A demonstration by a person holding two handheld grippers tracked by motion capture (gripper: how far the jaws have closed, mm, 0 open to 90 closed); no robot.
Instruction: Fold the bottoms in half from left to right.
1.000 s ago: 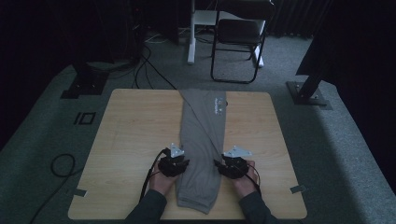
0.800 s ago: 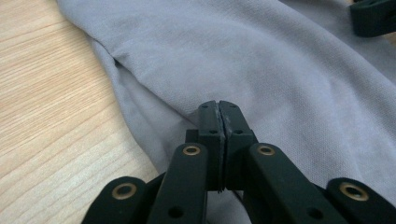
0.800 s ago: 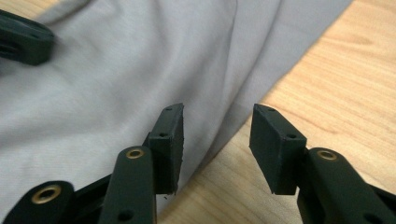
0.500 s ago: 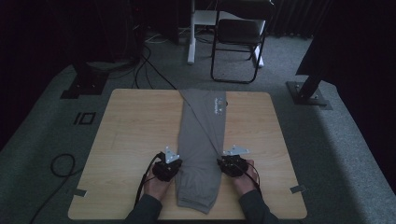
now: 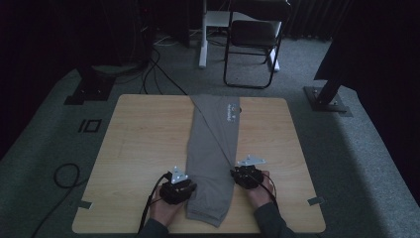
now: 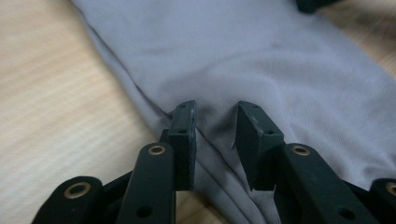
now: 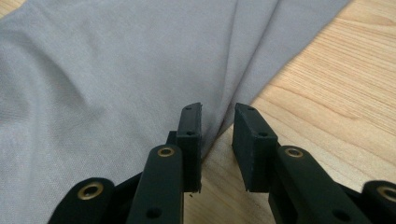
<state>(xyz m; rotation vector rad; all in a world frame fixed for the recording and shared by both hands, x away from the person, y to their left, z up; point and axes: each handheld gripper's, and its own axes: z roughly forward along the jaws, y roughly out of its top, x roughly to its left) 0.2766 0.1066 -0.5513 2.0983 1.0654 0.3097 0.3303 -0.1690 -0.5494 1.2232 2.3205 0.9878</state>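
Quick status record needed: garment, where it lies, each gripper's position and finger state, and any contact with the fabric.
garment: grey trousers, folded lengthwise into one narrow strip
lie: along the middle of the wooden table, waist end far, hem near the person
left gripper: at the strip's left edge near the hem; fingers apart, having just opened, fabric edge between them, not pinched
right gripper: at the strip's right edge; fingers apart over the fabric edge, no grip seen
surroundings: chair beyond the table
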